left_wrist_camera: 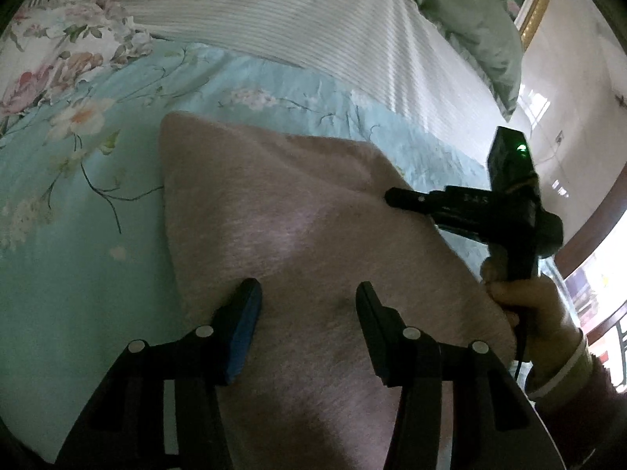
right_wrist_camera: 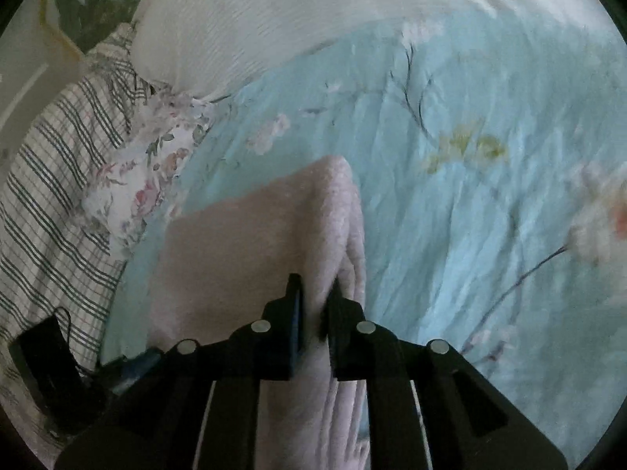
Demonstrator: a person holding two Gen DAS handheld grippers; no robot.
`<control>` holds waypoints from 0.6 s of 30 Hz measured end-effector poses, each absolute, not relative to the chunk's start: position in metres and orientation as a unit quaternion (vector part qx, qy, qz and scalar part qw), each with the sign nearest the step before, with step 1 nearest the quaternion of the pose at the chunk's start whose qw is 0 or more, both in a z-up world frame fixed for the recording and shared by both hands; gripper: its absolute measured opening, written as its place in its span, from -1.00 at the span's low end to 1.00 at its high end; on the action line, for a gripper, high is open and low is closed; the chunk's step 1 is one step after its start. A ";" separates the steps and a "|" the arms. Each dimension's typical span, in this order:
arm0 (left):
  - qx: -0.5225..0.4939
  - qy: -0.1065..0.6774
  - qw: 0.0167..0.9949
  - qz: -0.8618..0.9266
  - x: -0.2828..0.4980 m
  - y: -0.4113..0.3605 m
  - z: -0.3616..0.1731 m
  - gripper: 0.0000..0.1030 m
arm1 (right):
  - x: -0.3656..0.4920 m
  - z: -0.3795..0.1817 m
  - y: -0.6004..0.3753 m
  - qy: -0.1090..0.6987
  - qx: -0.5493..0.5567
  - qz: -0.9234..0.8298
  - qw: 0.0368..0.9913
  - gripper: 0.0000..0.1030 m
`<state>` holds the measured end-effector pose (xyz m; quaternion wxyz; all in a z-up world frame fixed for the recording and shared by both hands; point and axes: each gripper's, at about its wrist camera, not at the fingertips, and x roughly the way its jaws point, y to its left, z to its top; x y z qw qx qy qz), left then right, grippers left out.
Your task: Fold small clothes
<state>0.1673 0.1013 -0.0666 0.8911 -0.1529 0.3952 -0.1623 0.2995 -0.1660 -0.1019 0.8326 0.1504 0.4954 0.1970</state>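
Note:
A fluffy pale pink garment (left_wrist_camera: 294,215) lies on a light blue floral bedsheet (left_wrist_camera: 78,274). My left gripper (left_wrist_camera: 309,301) hovers low over the garment's middle, open, with only flat cloth under its blue pads. In the same view my right gripper (left_wrist_camera: 395,199) reaches in from the right at the garment's far edge, held by a hand (left_wrist_camera: 537,305). In the right wrist view my right gripper (right_wrist_camera: 316,301) stands nearly closed, pinching a folded ridge of the pink garment (right_wrist_camera: 243,235) between its pads. The rest of the garment spreads to the left of the ridge.
A white ribbed quilt (left_wrist_camera: 274,19) lies along the far side of the bed, with a green pillow (left_wrist_camera: 470,19) behind it. A floral pillow (right_wrist_camera: 137,188) and a checked cloth (right_wrist_camera: 51,196) lie to the left. A black object with a cable (right_wrist_camera: 43,372) sits at the lower left.

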 end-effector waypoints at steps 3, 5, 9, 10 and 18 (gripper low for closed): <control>-0.182 0.383 0.891 -0.162 0.179 0.114 -0.057 -0.04 | 0.284 -0.068 -0.152 0.467 0.144 0.227 0.842 -0.61; -0.190 0.386 0.890 -0.152 0.199 0.119 -0.053 -0.06 | 0.280 -0.061 -0.136 0.468 0.146 0.261 0.831 -0.54; -0.184 0.421 0.880 -0.126 0.249 0.122 -0.062 -0.26 | 0.287 -0.078 -0.126 0.496 0.118 0.229 0.830 -0.54; -0.184 0.430 0.875 -0.122 0.258 0.123 -0.066 -0.32 | 0.285 -0.074 -0.135 0.486 0.113 0.189 0.846 -0.49; -0.159 0.436 0.879 -0.106 0.276 0.114 -0.075 -0.35 | 0.276 -0.071 -0.122 0.471 0.129 0.255 0.834 -0.49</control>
